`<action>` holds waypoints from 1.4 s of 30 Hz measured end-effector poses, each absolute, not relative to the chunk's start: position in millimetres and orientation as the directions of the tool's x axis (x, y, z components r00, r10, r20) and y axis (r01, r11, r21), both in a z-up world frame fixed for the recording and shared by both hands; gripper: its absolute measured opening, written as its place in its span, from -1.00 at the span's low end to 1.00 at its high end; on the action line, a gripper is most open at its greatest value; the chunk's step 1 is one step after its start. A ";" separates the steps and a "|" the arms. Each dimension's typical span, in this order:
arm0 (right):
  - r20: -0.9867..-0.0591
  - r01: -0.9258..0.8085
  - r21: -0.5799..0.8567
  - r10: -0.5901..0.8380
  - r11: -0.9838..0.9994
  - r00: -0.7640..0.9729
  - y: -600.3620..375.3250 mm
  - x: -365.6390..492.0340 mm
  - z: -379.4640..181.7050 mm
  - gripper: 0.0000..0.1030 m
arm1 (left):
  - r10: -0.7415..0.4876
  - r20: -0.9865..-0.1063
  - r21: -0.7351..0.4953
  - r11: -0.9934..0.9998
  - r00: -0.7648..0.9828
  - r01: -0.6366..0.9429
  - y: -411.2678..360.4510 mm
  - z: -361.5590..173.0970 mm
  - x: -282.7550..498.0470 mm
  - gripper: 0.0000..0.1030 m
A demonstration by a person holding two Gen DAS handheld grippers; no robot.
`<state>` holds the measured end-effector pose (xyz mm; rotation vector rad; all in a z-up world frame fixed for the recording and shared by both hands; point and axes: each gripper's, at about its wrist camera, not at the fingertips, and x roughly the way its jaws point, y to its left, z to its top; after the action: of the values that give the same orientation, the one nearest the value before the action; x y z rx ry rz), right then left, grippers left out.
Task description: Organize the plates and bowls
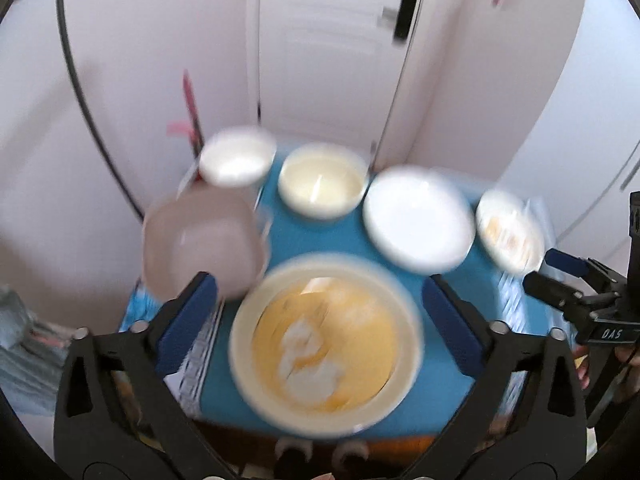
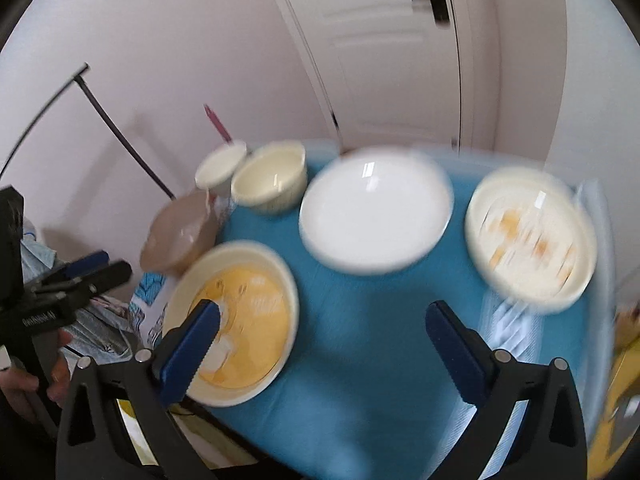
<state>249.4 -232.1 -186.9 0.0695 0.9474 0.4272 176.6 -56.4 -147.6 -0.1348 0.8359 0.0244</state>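
Observation:
On a blue-covered table (image 1: 440, 380) lie a yellow-centred plate (image 1: 324, 340), a white plate (image 1: 418, 218), a cream patterned plate (image 1: 510, 232), a cream bowl (image 1: 322, 180), a white bowl (image 1: 238, 158) and a pinkish-brown bowl (image 1: 202, 242). My left gripper (image 1: 320, 316) is open above the yellow plate. My right gripper (image 2: 324, 340) is open above the table's middle, its left finger (image 2: 192, 344) over the yellow plate (image 2: 240, 320). The white plate (image 2: 376, 212), patterned plate (image 2: 528, 236), cream bowl (image 2: 270, 180), white bowl (image 2: 220, 168) and brown bowl (image 2: 180, 236) lie beyond it. Both views are blurred.
A white door (image 1: 332, 48) and walls stand close behind the table. A dark curved rod (image 1: 80, 88) runs along the left wall. The right gripper shows at the right edge of the left wrist view (image 1: 576, 280); the left gripper shows at the left edge of the right wrist view (image 2: 84, 272).

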 end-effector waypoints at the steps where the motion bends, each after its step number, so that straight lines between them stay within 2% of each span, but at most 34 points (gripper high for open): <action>1: -0.758 -0.345 0.213 0.377 0.914 0.532 -237.4 256.5 -174.6 0.99 | -0.033 -0.723 -0.114 0.991 0.691 -0.072 -65.5 -138.6 182.8 1.00; 4: -0.739 -0.406 0.131 0.362 0.905 0.568 -247.4 277.6 -149.4 0.99 | -0.080 -0.720 -0.153 0.987 0.689 -0.046 -88.7 -131.1 208.6 1.00; 7: -0.769 -0.453 0.064 0.333 0.889 0.545 -253.3 308.0 -139.7 0.99 | -0.147 -0.777 -0.239 0.969 0.612 -0.071 -93.8 -149.8 242.4 1.00; 9: -0.809 -0.438 0.014 0.268 0.899 0.523 -255.8 335.6 -147.1 0.99 | -0.173 -0.801 -0.277 0.956 0.573 -0.099 -95.1 -167.1 261.2 1.00; 14: -0.892 -0.459 0.040 0.239 0.887 0.384 -264.2 394.8 -186.4 0.99 | -0.194 -0.867 -0.292 0.944 0.458 -0.155 -98.7 -221.7 302.5 0.98; 16: -0.921 -0.470 0.071 0.238 0.880 0.308 -261.9 419.1 -213.0 0.95 | -0.216 -0.885 -0.314 0.931 0.412 -0.184 -96.3 -242.2 315.8 0.87; 17: -0.929 -0.476 0.077 0.236 0.876 0.284 -261.7 426.3 -221.8 0.89 | -0.218 -0.895 -0.313 0.929 0.390 -0.198 -95.1 -252.7 319.4 0.81; 19: -0.944 -0.487 0.102 0.238 0.868 0.228 -260.5 442.0 -243.7 0.48 | -0.232 -0.914 -0.315 0.923 0.332 -0.222 -94.5 -273.3 329.7 0.52; 21: -0.952 -0.491 0.140 0.254 0.860 0.173 -259.7 455.2 -263.8 0.26 | -0.256 -0.919 -0.331 0.915 0.298 -0.233 -93.5 -285.6 335.9 0.37; 23: -0.952 -0.499 0.167 0.271 0.850 0.143 -257.0 457.6 -276.5 0.17 | -0.261 -0.925 -0.328 0.916 0.277 -0.230 -95.5 -294.0 340.7 0.23; 25: -0.953 -0.511 0.183 0.280 0.840 0.119 -257.9 460.3 -285.0 -0.01 | -0.256 -0.932 -0.313 0.925 0.257 -0.214 -100.3 -300.3 345.8 0.04; 28: -0.948 -0.510 0.225 0.306 0.830 0.081 -256.9 463.3 -296.0 -0.25 | -0.267 -0.934 -0.316 0.927 0.237 -0.204 -106.0 -304.6 351.1 -0.05; 33: -0.953 -0.524 0.235 0.301 0.819 0.042 -254.0 464.6 -300.0 -0.46 | -0.263 -0.939 -0.307 0.932 0.223 -0.195 -108.4 -308.4 355.4 -0.19; 37: -0.955 -0.528 0.241 0.297 0.815 0.022 -254.3 463.3 -303.2 -0.64 | -0.249 -0.945 -0.290 0.937 0.211 -0.196 -110.4 -312.3 357.9 -0.47; 42: -0.952 -0.523 0.256 0.305 0.813 0.007 -253.7 463.5 -308.2 -0.68 | -0.213 -0.952 -0.255 0.949 0.221 -0.185 -111.3 -314.7 361.4 -0.59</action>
<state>463.5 -253.7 -308.2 -0.1895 1.4239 0.6532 361.4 -111.3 -314.7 -0.3460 1.3566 -0.0197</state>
